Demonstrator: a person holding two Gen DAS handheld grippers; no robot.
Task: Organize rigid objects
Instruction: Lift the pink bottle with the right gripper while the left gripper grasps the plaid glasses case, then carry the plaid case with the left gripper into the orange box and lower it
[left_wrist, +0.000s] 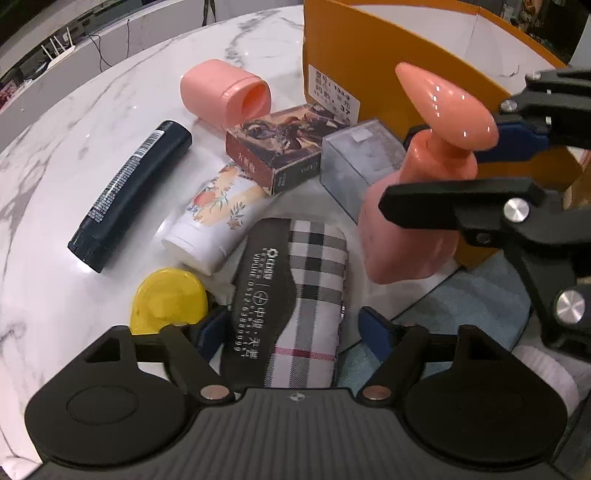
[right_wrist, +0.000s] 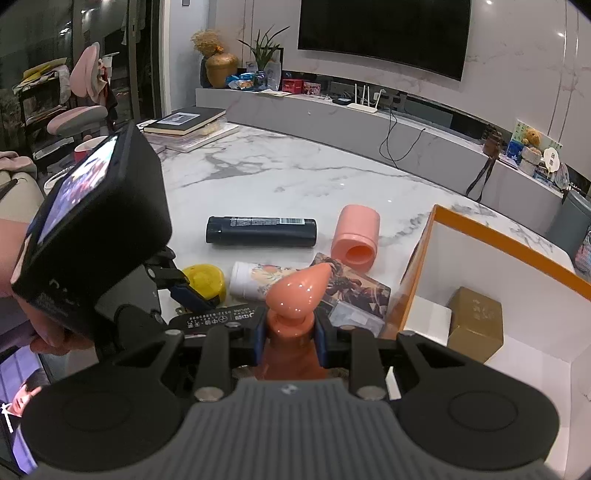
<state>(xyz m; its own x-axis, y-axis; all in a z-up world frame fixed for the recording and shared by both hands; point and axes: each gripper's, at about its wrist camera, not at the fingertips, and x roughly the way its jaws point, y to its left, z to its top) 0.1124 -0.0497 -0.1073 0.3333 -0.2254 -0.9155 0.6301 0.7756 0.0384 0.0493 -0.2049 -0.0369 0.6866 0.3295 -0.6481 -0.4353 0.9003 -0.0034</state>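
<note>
The pink pump bottle (left_wrist: 413, 206) stands upright just beside the orange box (left_wrist: 369, 66), and your right tongs (right_wrist: 290, 338) are pinching its neck under the pump head. Your left tongs (left_wrist: 291, 328) are spread, with the plaid glasses case (left_wrist: 295, 295) lying between the fingers. On the counter (left_wrist: 74, 155) beyond lie a yellow lid (left_wrist: 168, 299), a floral white tube (left_wrist: 218, 218), a black tube (left_wrist: 129, 192), a pink cap (left_wrist: 225, 92), a picture-printed carton (left_wrist: 280, 144) and a clear grey box (left_wrist: 358, 162). Inside the orange box sits a gold carton (right_wrist: 476, 325).

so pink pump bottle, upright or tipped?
Roughly upright: the pink pump bottle is clamped at its neck by the right gripper, pump head on top.
</note>
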